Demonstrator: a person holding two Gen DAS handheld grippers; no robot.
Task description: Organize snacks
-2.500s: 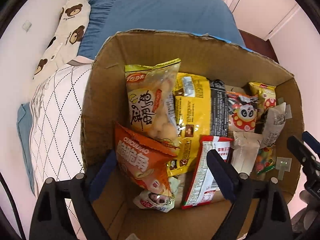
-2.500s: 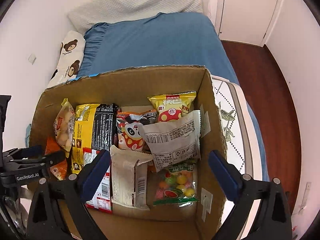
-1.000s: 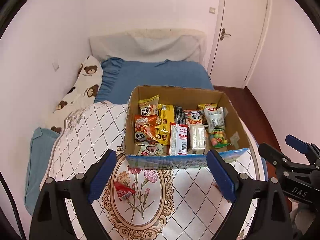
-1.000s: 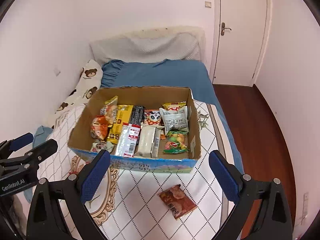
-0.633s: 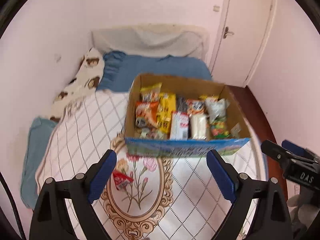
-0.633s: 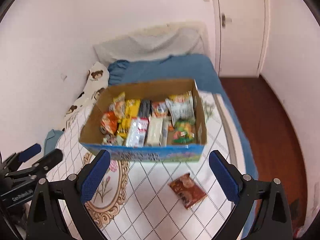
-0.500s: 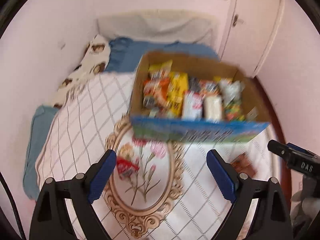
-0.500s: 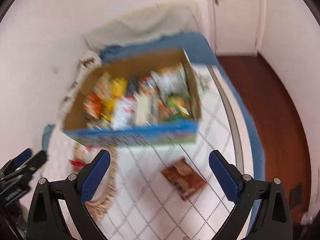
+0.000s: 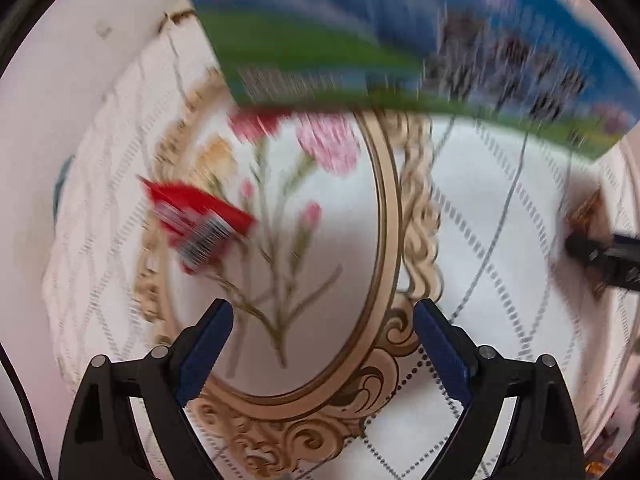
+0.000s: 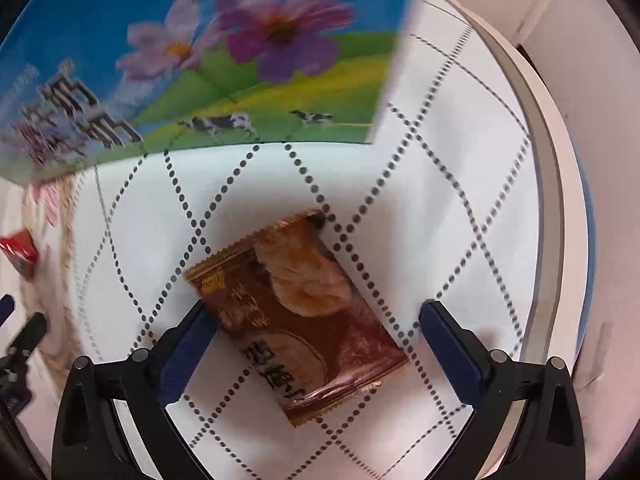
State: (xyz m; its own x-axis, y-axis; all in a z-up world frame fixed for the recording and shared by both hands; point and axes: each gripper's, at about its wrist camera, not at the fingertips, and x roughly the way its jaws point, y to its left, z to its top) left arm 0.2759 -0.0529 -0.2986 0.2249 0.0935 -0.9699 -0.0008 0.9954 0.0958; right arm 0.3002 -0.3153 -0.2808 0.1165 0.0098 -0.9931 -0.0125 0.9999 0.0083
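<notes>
A brown snack packet (image 10: 296, 316) lies flat on the white quilted table cover, between the open jaws of my right gripper (image 10: 316, 320), which is low over it. A red snack packet (image 9: 196, 220) lies on the cover's flower oval, ahead and left of my open, empty left gripper (image 9: 320, 320); it also shows at the left edge of the right wrist view (image 10: 18, 252). The snack box (image 9: 400, 40) shows only its blue and green printed front wall (image 10: 200, 60); its contents are hidden.
The table's rounded edge (image 10: 560, 200) runs close on the right of the brown packet. The right gripper's tip (image 9: 600, 256) shows at the right edge of the left wrist view. The left wrist view is blurred.
Both grippers have dropped from high above the box to low over the table in front of it. The right gripper now straddles the brown packet. Both stay open.
</notes>
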